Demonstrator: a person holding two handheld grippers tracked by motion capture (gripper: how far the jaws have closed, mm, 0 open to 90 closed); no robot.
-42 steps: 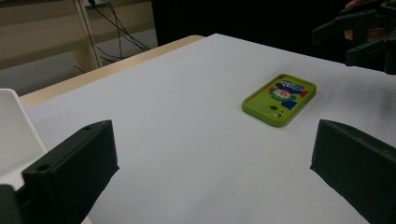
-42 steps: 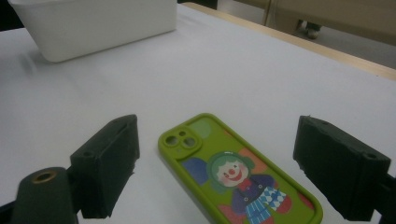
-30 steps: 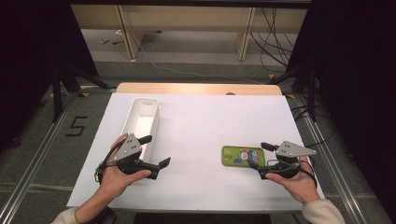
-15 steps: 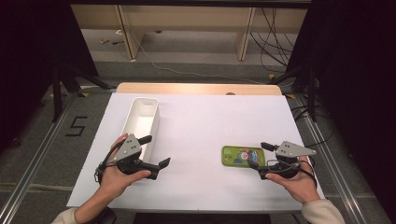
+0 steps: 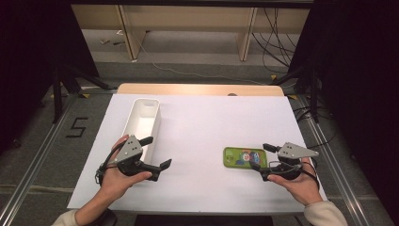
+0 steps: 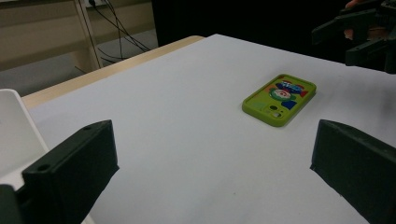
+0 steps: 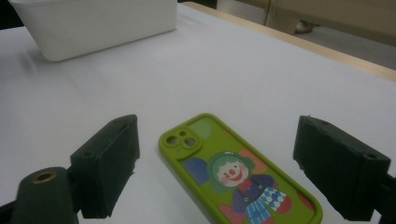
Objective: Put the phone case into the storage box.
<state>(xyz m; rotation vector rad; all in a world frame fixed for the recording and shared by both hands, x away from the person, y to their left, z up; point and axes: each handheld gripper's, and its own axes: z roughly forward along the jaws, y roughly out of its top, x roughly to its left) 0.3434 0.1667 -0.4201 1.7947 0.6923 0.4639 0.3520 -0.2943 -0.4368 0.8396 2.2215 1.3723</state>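
two grippers rest low over a white worktop (image 5: 211,122), one in each of the person's hands. the left gripper (image 5: 156,153) sits at the near left, just beside the near end of a long white bin (image 5: 142,123) that lies lengthwise along the worktop's left side. its fingers (image 6: 74,168) stand wide apart with nothing between them, and they point across the sheet toward the other hand.

the right gripper (image 5: 260,157) is at the near right, its fingers (image 7: 112,158) spread wide as well and gripping nothing. they face the short end of a green phone case (image 5: 244,157), which lies flat on the worktop with its printed back upward, a clown figure showing on it. in the right gripper view the case (image 7: 238,175) lies in the gap between the two fingers, camera cut-outs toward the far end, and neither finger touches it; bare white surface shows on both sides. in the high view the finger tips are just at the case's right edge, though whether they meet it i cannot tell from there.

in the left gripper view the case (image 6: 280,98) lies well apart from the left fingers, with the right gripper (image 6: 357,37) just beyond it at the upper right. the bin and the case are well apart, with open white sheet between them.
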